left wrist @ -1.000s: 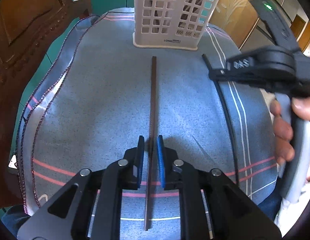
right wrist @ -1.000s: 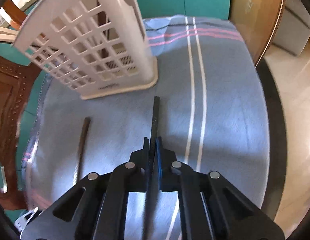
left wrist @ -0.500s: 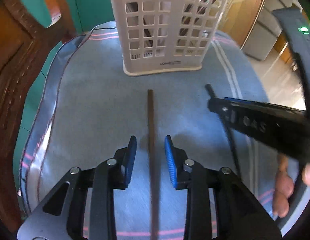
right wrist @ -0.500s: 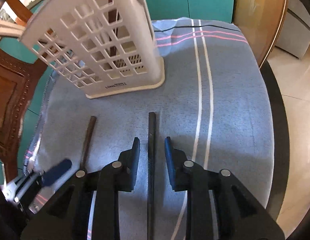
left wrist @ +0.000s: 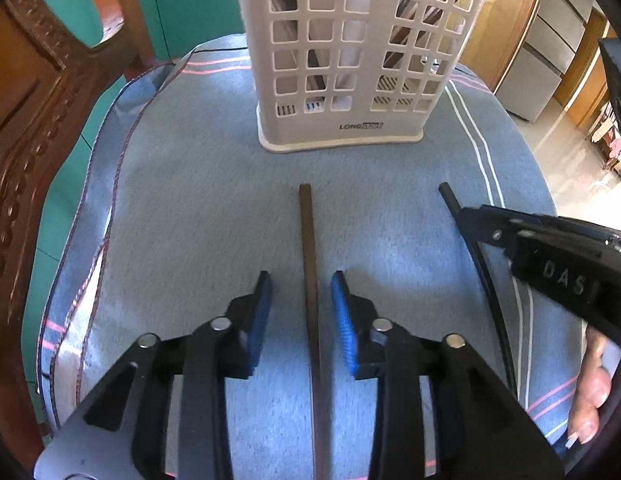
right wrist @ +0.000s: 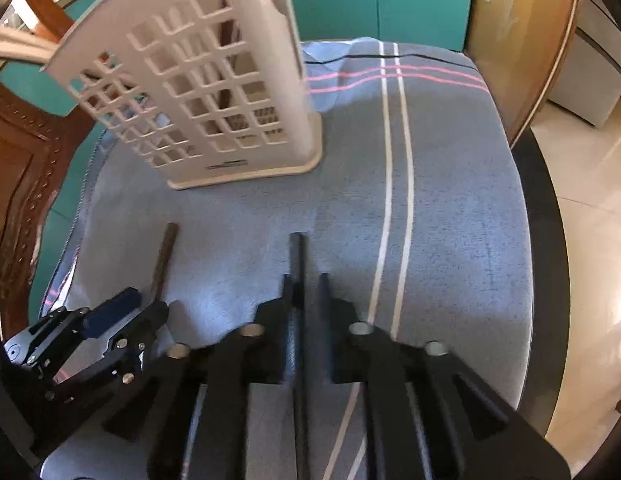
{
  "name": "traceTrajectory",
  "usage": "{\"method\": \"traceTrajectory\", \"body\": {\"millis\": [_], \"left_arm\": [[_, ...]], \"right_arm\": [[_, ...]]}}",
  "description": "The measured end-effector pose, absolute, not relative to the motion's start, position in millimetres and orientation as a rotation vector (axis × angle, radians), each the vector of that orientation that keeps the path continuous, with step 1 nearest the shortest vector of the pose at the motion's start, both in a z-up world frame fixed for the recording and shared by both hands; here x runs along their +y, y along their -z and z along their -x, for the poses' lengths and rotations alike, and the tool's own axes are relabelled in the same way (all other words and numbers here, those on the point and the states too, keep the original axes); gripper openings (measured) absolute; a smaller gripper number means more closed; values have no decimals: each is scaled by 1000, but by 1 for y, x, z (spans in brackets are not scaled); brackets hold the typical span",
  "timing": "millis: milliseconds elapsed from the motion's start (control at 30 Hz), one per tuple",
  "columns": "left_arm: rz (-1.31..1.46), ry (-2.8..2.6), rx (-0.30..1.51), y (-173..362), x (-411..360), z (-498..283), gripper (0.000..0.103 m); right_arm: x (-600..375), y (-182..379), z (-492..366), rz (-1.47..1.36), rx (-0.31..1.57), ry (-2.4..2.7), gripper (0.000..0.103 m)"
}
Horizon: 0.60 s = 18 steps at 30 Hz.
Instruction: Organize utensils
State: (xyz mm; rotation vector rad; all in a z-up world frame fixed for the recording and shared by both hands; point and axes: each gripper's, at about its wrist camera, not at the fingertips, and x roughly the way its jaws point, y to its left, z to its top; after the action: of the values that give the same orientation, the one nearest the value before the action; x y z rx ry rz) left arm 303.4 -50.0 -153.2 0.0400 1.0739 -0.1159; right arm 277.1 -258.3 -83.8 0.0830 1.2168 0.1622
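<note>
With the left gripper opening, its blue pads clear of the brown chopstick mid-cloth, and the right gripper parted, seemingly loose around the black chopstick, either stick could roll away from the white basket.

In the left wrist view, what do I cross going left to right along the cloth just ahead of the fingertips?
Wooden chair → blue cloth edge → brown chopstick, between the opening left gripper jaws, untouched → black chopstick → right gripper.
</note>
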Motion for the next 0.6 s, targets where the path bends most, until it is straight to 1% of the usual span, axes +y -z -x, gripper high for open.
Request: {"method": "traceTrajectory", "body": {"millis": [100,267,600], "left_arm": [[-59,107,1076,154,-50,-310,38],[-73,92,1080,154,-54,-321,44],[-87,82,1069,155,-60,-335,46]], "right_arm": [[-255,85,-278,-63,1205,-155,28],[-253,85,-279,-37,1183,-143,28],[-226,91,-276,59,1148,-107,29]]}}
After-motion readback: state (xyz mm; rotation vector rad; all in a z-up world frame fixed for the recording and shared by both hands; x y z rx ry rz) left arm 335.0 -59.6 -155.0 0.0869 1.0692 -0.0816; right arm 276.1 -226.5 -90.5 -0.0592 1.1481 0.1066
